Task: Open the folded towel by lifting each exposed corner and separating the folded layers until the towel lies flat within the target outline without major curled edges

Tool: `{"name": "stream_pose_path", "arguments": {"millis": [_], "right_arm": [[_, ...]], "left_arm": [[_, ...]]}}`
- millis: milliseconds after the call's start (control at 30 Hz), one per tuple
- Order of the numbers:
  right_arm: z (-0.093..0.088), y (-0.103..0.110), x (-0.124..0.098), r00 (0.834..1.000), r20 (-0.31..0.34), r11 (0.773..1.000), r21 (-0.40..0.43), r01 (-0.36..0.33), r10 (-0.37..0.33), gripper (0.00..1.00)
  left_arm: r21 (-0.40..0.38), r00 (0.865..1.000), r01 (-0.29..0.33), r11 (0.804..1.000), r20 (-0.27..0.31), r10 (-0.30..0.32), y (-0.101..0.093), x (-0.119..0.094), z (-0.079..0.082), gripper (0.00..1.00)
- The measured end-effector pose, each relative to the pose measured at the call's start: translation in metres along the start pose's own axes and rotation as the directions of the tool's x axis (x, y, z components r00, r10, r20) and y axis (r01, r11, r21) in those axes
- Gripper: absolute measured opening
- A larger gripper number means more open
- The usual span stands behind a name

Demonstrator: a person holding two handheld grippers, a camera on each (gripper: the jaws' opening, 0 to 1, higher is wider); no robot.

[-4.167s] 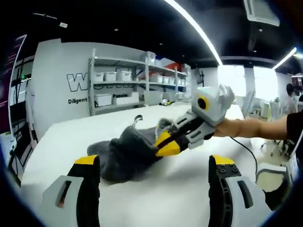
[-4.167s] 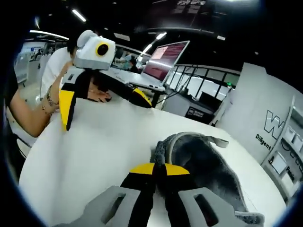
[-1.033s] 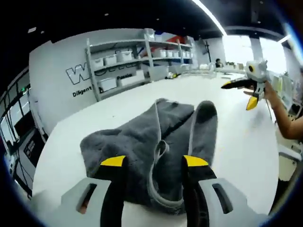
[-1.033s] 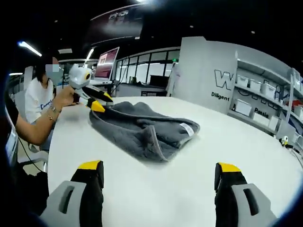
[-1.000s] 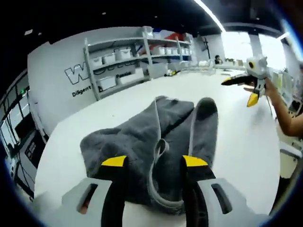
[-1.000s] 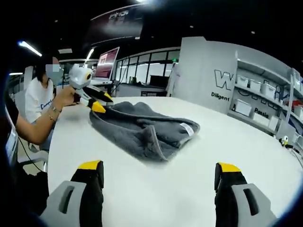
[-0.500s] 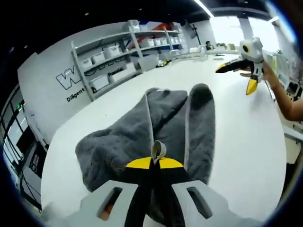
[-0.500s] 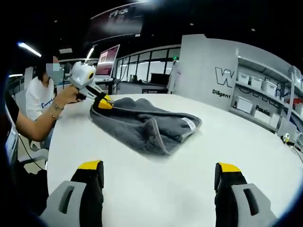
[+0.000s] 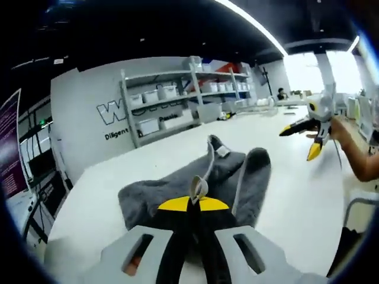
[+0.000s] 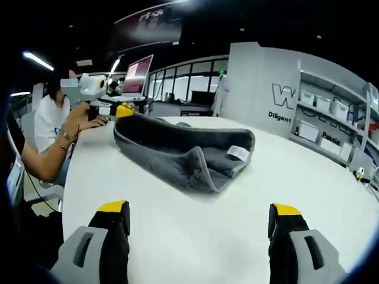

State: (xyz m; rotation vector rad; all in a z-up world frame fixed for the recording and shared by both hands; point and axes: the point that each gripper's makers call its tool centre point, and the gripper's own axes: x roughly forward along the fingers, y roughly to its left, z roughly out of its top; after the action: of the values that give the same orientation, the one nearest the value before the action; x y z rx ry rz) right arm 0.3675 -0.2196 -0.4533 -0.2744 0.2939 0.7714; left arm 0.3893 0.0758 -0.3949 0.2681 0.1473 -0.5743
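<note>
Left tongs (image 9: 190, 205), at the frame's bottom centre, pinch the grey towel's (image 9: 195, 180) edge. Right tongs (image 10: 198, 216) gape wide, holding nothing, towel mid-frame on the white worktop (image 10: 237, 219).

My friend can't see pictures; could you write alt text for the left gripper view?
The left gripper, shut, pinches the edge of a grey towel on a white table. The right gripper hangs open at the right.
</note>
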Motion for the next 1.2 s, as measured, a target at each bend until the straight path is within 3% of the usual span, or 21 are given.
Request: {"name": "stream_pose_path", "arguments": {"millis": [300, 633, 933, 1067, 1200], "right_arm": [[0.004, 0.006, 0.002, 1.0, 0.004, 1.0, -0.002, -0.01, 0.01, 0.99], [0.005, 0.01, 0.004, 1.0, -0.007, 1.0, -0.013, -0.014, 0.014, 0.99], [0.009, 0.015, 0.007, 0.999, -0.009, 1.0, -0.006, -0.031, 0.031, 0.99], [0.016, 0.017, 0.009, 0.998, 0.024, 0.998, 0.036, -0.053, 0.052, 0.96], [0.017, 0.021, 0.012, 0.998, -0.011, 0.998, -0.02, -0.06, 0.06, 0.96]], "left_arm": [[0.004, 1.0, -0.003, 1.0, 0.001, 0.003, -0.002, -0.027, -0.012, 0.02], [0.019, 0.999, -0.013, 1.0, -0.038, 0.014, -0.01, -0.047, -0.032, 0.02], [0.003, 0.994, -0.001, 1.0, -0.113, 0.001, -0.012, -0.044, -0.062, 0.02], [-0.008, 0.99, 0.012, 1.0, -0.142, -0.013, -0.012, -0.042, -0.075, 0.02], [-0.014, 0.989, 0.008, 1.0, -0.151, -0.01, -0.01, -0.044, -0.079, 0.02]]}}
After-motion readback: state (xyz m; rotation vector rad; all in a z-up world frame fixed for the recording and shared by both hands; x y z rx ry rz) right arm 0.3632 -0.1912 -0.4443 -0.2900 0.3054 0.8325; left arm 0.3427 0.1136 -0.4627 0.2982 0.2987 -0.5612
